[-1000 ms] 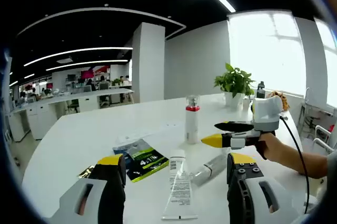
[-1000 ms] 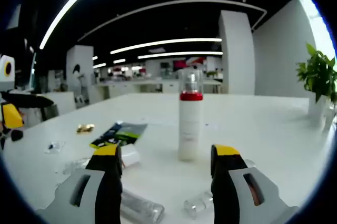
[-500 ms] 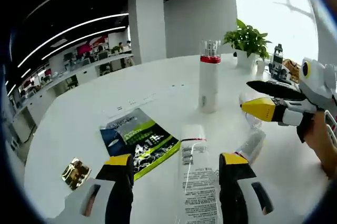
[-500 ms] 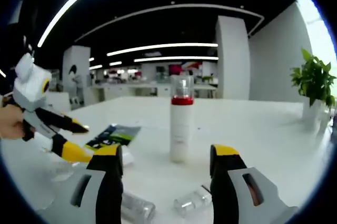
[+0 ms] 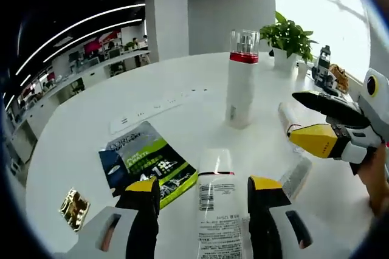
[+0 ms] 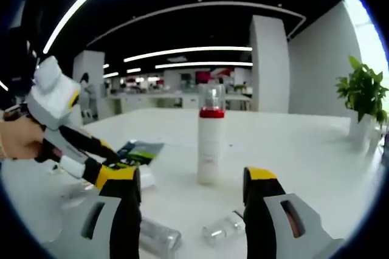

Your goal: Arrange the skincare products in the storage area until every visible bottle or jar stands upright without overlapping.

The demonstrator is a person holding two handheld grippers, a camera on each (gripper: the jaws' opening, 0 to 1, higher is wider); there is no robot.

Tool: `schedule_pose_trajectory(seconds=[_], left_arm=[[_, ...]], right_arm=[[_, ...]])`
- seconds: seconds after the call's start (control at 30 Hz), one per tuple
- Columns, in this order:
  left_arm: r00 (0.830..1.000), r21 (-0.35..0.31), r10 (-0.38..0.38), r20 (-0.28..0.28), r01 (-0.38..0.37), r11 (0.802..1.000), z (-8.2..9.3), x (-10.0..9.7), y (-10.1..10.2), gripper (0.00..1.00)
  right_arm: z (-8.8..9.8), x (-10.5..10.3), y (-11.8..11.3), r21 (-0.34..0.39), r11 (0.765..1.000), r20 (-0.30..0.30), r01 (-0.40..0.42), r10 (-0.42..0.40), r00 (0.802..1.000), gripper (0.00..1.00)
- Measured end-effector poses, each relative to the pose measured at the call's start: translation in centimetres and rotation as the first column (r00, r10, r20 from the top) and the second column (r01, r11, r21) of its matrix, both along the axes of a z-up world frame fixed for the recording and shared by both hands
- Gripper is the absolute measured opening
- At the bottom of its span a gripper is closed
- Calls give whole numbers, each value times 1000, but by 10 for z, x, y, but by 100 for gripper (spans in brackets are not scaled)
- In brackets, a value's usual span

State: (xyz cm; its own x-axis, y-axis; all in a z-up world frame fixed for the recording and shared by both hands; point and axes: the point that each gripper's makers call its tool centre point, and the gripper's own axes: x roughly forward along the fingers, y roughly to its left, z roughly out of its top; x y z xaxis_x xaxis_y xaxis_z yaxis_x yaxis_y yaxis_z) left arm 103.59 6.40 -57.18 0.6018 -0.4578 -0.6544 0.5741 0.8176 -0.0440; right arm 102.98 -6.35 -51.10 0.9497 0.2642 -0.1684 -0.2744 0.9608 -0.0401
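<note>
Landmark: the tall white bottle with red collar and clear cap (image 5: 240, 80), upright on the white round table (image 5: 85, 131).

Left gripper view: my left gripper (image 5: 203, 197) has its jaws apart, straddling a white squeeze tube with printed label (image 5: 216, 210) lying flat, on the near side of the bottle. No contact that I can see, so not gripping. Green and black sachet (image 5: 146, 165) lies flat near-left of the bottle, just beside the tube's cap. Small gold foil packet (image 5: 73, 208) sits further left, well apart. A clear-capped bottle lying on its side (image 5: 296, 177) is near-right of the upright one. Potted green plant (image 5: 289, 39) stands behind it.

Right gripper view: my right gripper (image 6: 192, 187) also has its jaws spread, holding nothing, aimed at the same bottle (image 6: 209, 136). Here I see two items lying near its base: a small clear one (image 6: 222, 228) and a larger cylinder (image 6: 157, 236) by the left jaw.
</note>
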Motion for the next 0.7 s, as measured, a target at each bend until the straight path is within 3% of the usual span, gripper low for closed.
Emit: schedule_pose_trajectory(seconds=[0.27, 0.53, 0.7], left_arm=[[998, 31, -9, -64, 11, 999, -17, 0, -8, 60], [994, 58, -22, -104, 28, 998, -22, -4, -8, 54], [995, 77, -27, -91, 34, 996, -21, -5, -12, 51]], right_arm=[[0, 1, -14, 21, 1000, 5, 20, -20, 1000, 67], [-2, 2, -11, 28, 1000, -18, -5, 5, 1000, 75], [-11, 3, -12, 9, 1000, -70, -16, 17, 997, 76]])
